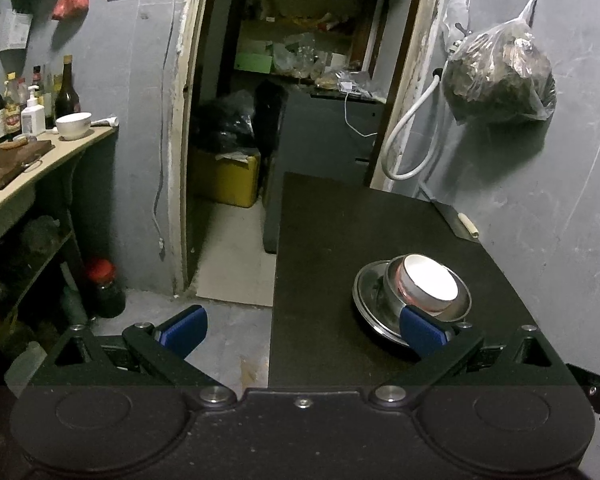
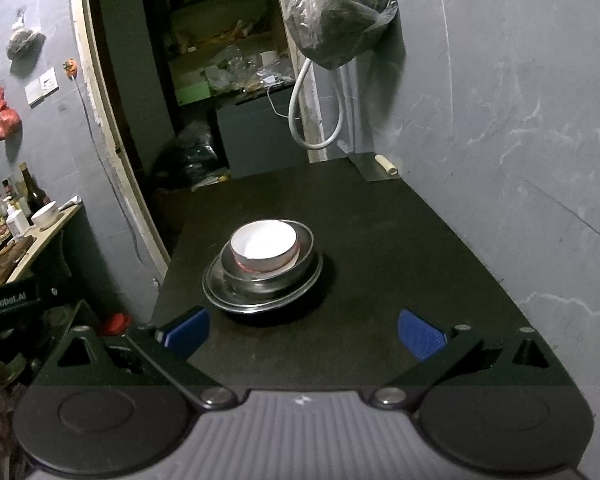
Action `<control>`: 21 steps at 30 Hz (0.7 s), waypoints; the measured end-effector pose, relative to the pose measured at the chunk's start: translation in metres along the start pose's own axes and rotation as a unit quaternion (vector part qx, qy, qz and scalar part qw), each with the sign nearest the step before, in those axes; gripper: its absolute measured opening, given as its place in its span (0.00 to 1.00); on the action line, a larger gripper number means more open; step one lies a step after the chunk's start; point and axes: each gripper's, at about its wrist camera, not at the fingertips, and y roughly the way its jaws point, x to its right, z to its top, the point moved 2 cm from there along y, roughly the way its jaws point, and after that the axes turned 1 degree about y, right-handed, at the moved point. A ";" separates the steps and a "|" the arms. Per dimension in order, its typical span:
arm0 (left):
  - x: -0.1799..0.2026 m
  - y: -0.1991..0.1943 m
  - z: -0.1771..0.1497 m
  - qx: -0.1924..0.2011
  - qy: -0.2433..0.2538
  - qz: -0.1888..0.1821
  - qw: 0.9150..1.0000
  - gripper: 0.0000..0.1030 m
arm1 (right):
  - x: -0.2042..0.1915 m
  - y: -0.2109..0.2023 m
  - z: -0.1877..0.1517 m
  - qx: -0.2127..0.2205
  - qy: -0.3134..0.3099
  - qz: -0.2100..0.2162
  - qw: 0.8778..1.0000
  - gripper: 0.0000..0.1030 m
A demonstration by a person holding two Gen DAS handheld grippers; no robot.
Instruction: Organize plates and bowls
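On my right wrist view the stack sits at about twelve o'clock from the right gripper, out on the black table: a wide steel plate at the bottom, a steel bowl nested in it, and a white bowl with a reddish band low on its side resting in the steel one. My right tool is spread wide, both blue pads clear of the plate and holding nothing; the plate's near rim lies just beyond the pads, between them.

On my left wrist view the same stack falls at roughly two o'clock. The left gripper is also spread wide and empty. Its right-hand blue pad overlaps the plate's near rim in the picture; I cannot tell whether it touches the steel or merely hovers in front of it. The other pad hangs out over the floor, off the table's left edge.

Far off at ten o'clock a second white bowl stands on the beige counter beside a cluster of bottles. At one o'clock a plastic bag of dark stuff hangs on the grey wall.
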 end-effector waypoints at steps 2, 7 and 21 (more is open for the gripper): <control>0.002 -0.004 0.000 0.004 0.003 0.003 1.000 0.99 | 0.002 -0.003 -0.001 0.001 0.001 0.004 1.000 1.00; 0.006 -0.014 -0.004 0.004 0.006 0.012 1.000 0.99 | 0.007 -0.008 -0.005 -0.001 0.004 0.011 1.000 1.00; -0.002 -0.009 -0.005 0.001 0.060 -0.023 0.998 0.99 | -0.015 -0.003 -0.009 0.021 0.006 -0.007 1.000 1.00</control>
